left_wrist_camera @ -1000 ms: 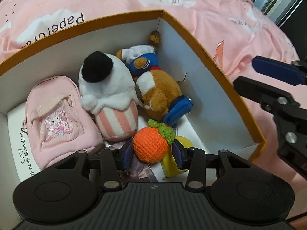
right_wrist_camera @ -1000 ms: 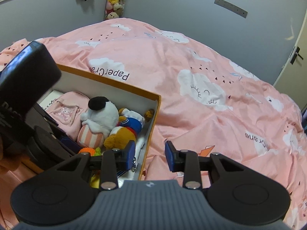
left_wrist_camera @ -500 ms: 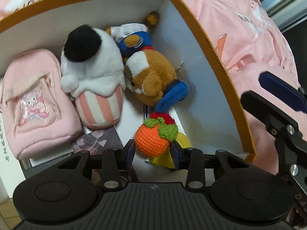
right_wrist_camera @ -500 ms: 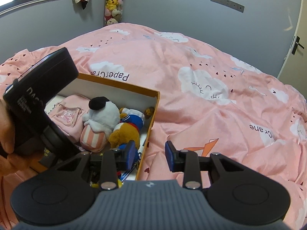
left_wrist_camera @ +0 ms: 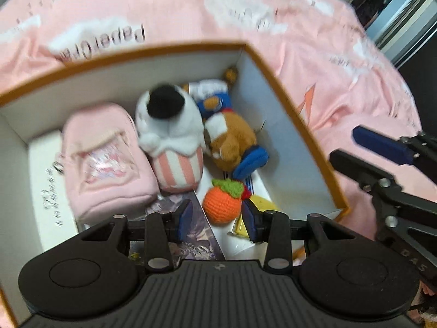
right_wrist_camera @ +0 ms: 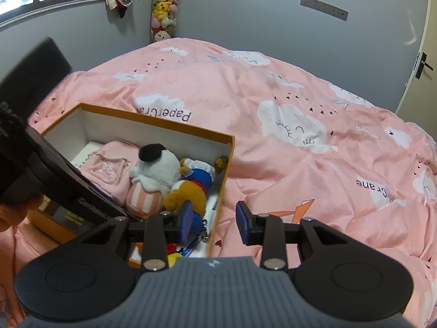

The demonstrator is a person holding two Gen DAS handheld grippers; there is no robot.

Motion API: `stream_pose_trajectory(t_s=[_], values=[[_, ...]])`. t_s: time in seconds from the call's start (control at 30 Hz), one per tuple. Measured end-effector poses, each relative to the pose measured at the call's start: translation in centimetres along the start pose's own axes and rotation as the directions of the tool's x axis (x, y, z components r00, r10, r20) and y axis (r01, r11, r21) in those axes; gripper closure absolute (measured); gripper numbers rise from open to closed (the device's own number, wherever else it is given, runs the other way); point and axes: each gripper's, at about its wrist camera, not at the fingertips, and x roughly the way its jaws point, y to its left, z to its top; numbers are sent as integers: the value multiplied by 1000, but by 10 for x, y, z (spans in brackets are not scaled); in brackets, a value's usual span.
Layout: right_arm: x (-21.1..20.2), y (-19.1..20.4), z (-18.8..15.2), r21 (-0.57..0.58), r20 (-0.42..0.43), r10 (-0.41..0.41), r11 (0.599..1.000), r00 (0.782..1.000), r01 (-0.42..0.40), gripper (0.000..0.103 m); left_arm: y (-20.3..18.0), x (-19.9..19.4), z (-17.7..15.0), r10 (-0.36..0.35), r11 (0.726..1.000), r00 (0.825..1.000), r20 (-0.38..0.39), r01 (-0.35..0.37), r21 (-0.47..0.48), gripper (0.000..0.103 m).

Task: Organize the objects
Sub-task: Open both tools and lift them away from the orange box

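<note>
An orange-rimmed white box (left_wrist_camera: 289, 114) lies on the pink bed and also shows in the right wrist view (right_wrist_camera: 226, 169). Inside lie a pink pouch (left_wrist_camera: 106, 158), a white plush with a black top and striped base (left_wrist_camera: 172, 136), a brown bear plush in blue (left_wrist_camera: 232, 142) and a crocheted orange (left_wrist_camera: 222, 205). My left gripper (left_wrist_camera: 217, 218) is open above the box; the orange lies loose on the box floor between and beyond its blue pads. My right gripper (right_wrist_camera: 214, 222) is open and empty over the box's right rim.
Pink cloud-print bedding (right_wrist_camera: 300, 136) surrounds the box. A yellow item (left_wrist_camera: 259, 205) and printed cards (left_wrist_camera: 191, 235) lie on the box floor. A grey wall, a door (right_wrist_camera: 420, 68) and hanging plush toys (right_wrist_camera: 164, 13) stand beyond the bed.
My left gripper opened and let go of the crocheted orange, which now lies in the box, then pulled back and up. My right gripper lifted slightly, staying open.
</note>
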Motion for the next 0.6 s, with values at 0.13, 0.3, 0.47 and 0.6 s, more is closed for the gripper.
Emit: stream_pose_trajectory(t_s=[0.13,0.3,0.47,0.6], values=[[-15,8,3,21,22,28,999,999,-29,59,-10,-36,-20,30,999,980,198,-36,27,58],[-37,28,6,16,55,56,998,997,-57,51,-24,-79,-46,81,993,908,410,-111,49,58],[-63,46,8,36,94,79,996,992,-82,40,-26,-116,-71,155,983,840,520,-186,8,57],[-83,59,9,77,122,93,992,988,-103,32,-29,-134,-88,196,973,779,596,-231,-17,56]])
